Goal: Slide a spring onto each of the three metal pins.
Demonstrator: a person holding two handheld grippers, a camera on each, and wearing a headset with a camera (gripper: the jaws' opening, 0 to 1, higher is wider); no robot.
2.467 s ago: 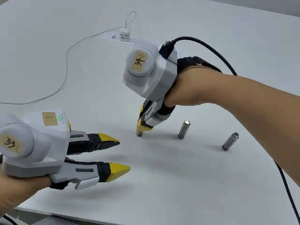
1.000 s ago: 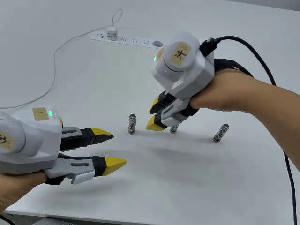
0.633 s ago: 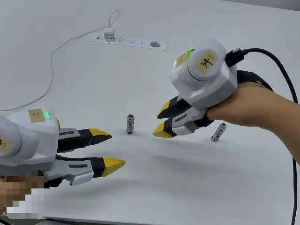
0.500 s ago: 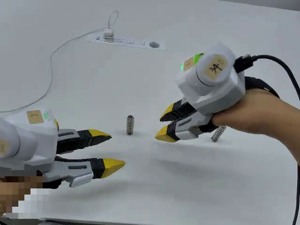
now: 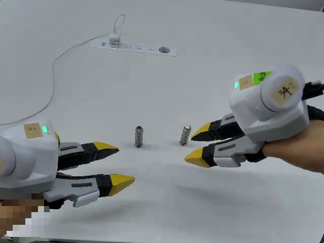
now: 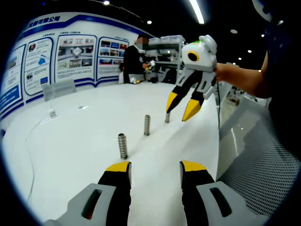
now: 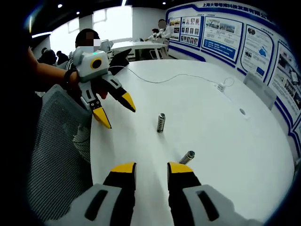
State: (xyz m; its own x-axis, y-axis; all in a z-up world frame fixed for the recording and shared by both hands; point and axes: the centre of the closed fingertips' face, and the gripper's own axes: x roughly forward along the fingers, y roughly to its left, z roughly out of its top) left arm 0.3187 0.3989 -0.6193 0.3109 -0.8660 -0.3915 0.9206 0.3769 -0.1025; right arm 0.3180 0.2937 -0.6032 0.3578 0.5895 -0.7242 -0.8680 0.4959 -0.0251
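A white desk [image 5: 167, 202] is seen from above. At lower left, the left hand-held gripper [image 5: 115, 163] hovers low over the desk, its yellow-tipped jaws parted and holding nothing. Just beyond its tips a first spring [image 5: 138, 136] stands upright, and to its right a second spring [image 5: 186, 134] stands with a slight lean. In the right gripper view a silvery pin [image 7: 162, 115] shows as a cap at the top of a coil. Right of the second spring, the right hand-held gripper [image 5: 197, 146] is held above the desk, its jaws also spread and empty, their tips near that spring but apart from it. In the left gripper view a third spring [image 6: 167, 117] stands farthest along the row, just beside the right hand-held gripper's lower tip. A power strip [image 5: 134, 46] and its cable [image 5: 55, 66] lie well away at the far side. All three pins appear to carry springs, so what is left is likely a check and a clean retreat. To do that well, lift the open jaws up and away before moving sideways, so no tip brushes a coil. Also look along the row for any spring riding high or leaning, since a light pin could tip if nudged.
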